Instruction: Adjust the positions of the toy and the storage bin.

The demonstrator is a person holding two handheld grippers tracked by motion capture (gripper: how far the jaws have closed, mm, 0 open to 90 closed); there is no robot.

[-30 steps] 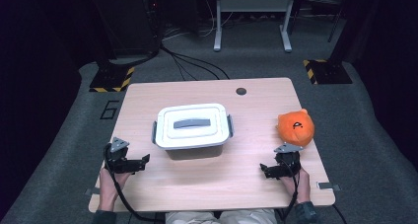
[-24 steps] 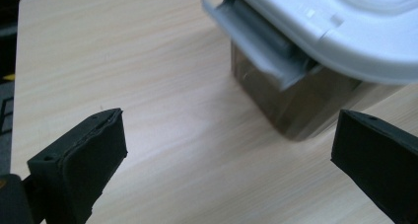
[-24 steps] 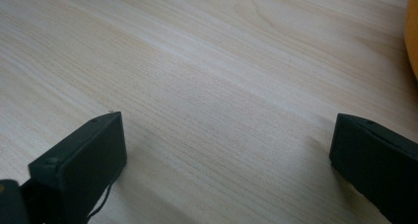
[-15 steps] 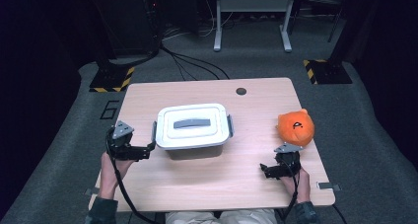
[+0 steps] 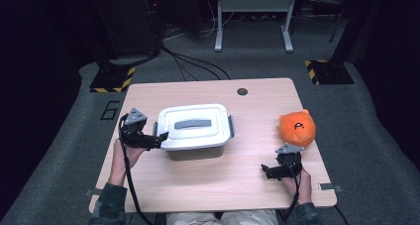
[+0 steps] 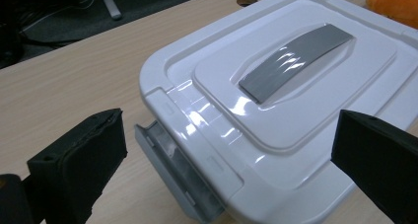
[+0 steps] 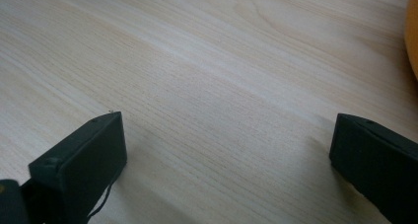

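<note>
Two forearms enter from the near edge of the table. The left hand is extended forward and angled inward toward the white lidded box; the right hand stays low, close to the near edge, well to the right of the box.

Left gripper: jaws spread wide, empty, tips at the box's left end. In the left gripper view the jaws frame the grey latch on that end of the box; contact cannot be confirmed.

Right gripper: jaws wide apart, nothing between them, pointing left toward the box over bare tabletop.

Box position: roughly mid-table, lid seated, grey handle on top. An orange plush toy lies well right of the box, just beyond the right gripper.

Clearance: open tabletop in front of the box and between the box and the toy. A narrow strip of table separates the box's left end from the table's left edge. A round hole lies behind the box near the far edge.
</note>
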